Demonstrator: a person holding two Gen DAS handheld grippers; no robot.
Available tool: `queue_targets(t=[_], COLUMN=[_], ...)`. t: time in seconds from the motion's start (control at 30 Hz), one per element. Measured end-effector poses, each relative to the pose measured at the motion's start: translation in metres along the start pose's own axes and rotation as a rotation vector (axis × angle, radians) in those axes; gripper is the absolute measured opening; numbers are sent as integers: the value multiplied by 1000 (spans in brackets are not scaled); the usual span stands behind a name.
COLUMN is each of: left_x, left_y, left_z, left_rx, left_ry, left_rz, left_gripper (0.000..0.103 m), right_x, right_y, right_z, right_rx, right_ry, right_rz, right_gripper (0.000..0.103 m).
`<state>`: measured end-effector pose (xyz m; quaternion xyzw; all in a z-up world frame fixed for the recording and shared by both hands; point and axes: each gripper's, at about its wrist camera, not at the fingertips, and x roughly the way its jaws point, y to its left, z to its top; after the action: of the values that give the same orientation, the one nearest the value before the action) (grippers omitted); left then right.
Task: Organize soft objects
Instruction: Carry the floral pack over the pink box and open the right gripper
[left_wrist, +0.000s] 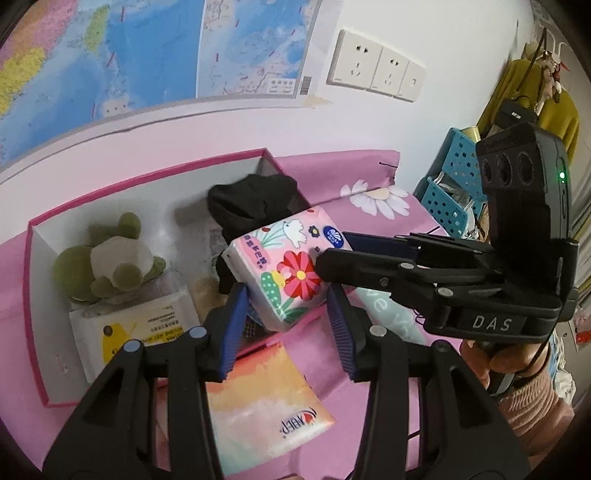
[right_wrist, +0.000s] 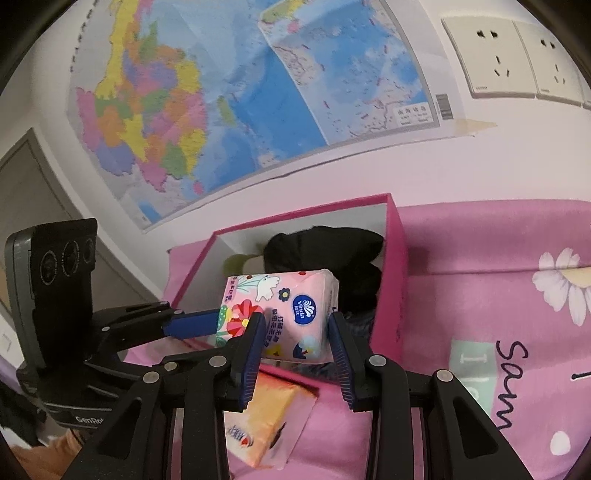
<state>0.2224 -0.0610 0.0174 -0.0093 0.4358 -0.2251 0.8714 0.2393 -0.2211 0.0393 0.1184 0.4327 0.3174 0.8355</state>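
Observation:
A pink flowered tissue pack (left_wrist: 280, 273) hangs in the air over the near edge of a pink box (left_wrist: 37, 295). My left gripper (left_wrist: 286, 295) is shut on its lower end, one blue pad on each side. My right gripper (left_wrist: 332, 251) comes in from the right and clamps the pack's other end. In the right wrist view the same tissue pack (right_wrist: 284, 314) sits between the right gripper's (right_wrist: 295, 325) fingers, with the left gripper (right_wrist: 214, 321) on its left end. Inside the box lie a green plush toy (left_wrist: 107, 266), a white and yellow wipes pack (left_wrist: 140, 332) and a black cloth (left_wrist: 251, 203).
An orange tissue pack (left_wrist: 258, 398) lies on the pink flowered sheet (right_wrist: 480, 295) just in front of the box. Blue perforated baskets (left_wrist: 450, 184) stand at the right, with a yellow garment (left_wrist: 528, 103) hanging behind. The wall with a map (right_wrist: 221, 92) and sockets (right_wrist: 491, 59) rises behind the box.

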Motion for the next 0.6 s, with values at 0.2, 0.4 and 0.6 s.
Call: queue_targets(t=[0.2, 0.4, 0.6], left_x=[16, 18, 2], left_y=[12, 18, 15], left_z=[-1, -3, -13], left_rx=[-34, -48, -23], left_ry=[35, 40, -7], left_rz=[9, 18, 35], left_gripper=[46, 46, 46], right_x=[4, 1, -12], right_y=[2, 9, 12], right_z=[-3, -4, -10], right_rx=[-14, -39, -51], right_ry=[16, 5, -18], right_rz=[-36, -50, -34], right_gripper=[36, 36, 36])
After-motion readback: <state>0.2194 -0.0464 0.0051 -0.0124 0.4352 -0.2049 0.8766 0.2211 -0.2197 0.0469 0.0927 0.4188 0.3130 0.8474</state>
